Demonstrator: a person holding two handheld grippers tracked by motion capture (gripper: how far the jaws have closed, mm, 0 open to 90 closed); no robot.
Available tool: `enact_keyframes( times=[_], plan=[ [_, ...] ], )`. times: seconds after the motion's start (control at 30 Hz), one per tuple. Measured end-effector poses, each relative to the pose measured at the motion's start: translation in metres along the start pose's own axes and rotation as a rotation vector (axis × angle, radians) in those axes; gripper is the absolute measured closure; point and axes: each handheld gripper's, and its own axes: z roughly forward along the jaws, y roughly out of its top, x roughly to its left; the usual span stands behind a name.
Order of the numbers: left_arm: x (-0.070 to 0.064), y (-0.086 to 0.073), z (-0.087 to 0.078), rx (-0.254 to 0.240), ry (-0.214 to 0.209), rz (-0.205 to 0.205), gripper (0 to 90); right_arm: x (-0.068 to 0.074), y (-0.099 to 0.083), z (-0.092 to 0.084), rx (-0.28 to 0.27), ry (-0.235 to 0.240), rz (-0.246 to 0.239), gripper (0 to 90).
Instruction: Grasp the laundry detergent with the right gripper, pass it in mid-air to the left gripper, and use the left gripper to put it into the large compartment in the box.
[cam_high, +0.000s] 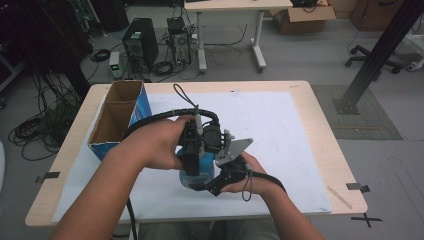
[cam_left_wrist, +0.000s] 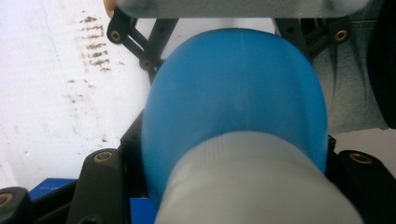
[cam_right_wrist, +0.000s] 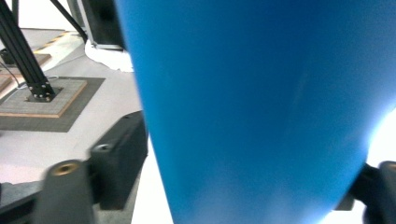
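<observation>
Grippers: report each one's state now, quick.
Left gripper: shut on the blue bottle.
Right gripper: jaws either side of the bottle; whether they press it cannot be told.

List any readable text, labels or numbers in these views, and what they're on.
No readable text.
Blue bottle: plain, no label showing.
Blue box: outer print too small and blurred to read.
Table: dark marks at the edge, no letters.

One blue bottle (cam_high: 199, 167) stood on the table (cam_high: 320, 150) — held between two grippers, left (cam_high: 192, 160) and right (cam_high: 220, 180) — beside one open cardboard box (cam_high: 117, 120).
</observation>
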Motion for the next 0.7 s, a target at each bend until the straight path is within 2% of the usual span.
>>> enact_keyframes(
  times=[0.03,0.07,0.13,0.27,0.37,0.6,0.7],
  plan=[
    [0.001,0.000,-0.003,-0.002,0.002,-0.002,39.3,-0.001,-0.002,-0.002,-0.012,-0.013,0.023,14.6],
    [0.001,0.000,-0.004,-0.001,0.001,-0.006,39.3,-0.002,-0.002,-0.003,-0.017,-0.021,0.025,11.8],
    [0.002,-0.001,-0.005,-0.003,0.000,-0.004,39.3,-0.003,-0.003,-0.006,-0.030,-0.036,0.041,10.0],
    [0.004,-0.002,-0.007,-0.002,-0.015,-0.029,39.3,-0.006,-0.005,-0.014,-0.036,-0.057,0.056,3.6],
    [0.006,-0.003,-0.008,0.001,-0.015,-0.031,39.2,-0.006,-0.006,-0.019,-0.037,-0.059,0.062,2.1],
    [0.012,-0.006,-0.016,0.000,-0.020,-0.047,39.1,-0.013,-0.005,-0.054,-0.030,-0.099,0.079,0.2],
    [0.016,-0.009,-0.021,-0.007,-0.023,-0.064,39.2,-0.016,-0.005,-0.072,-0.005,-0.123,0.086,0.2]
  ],
)
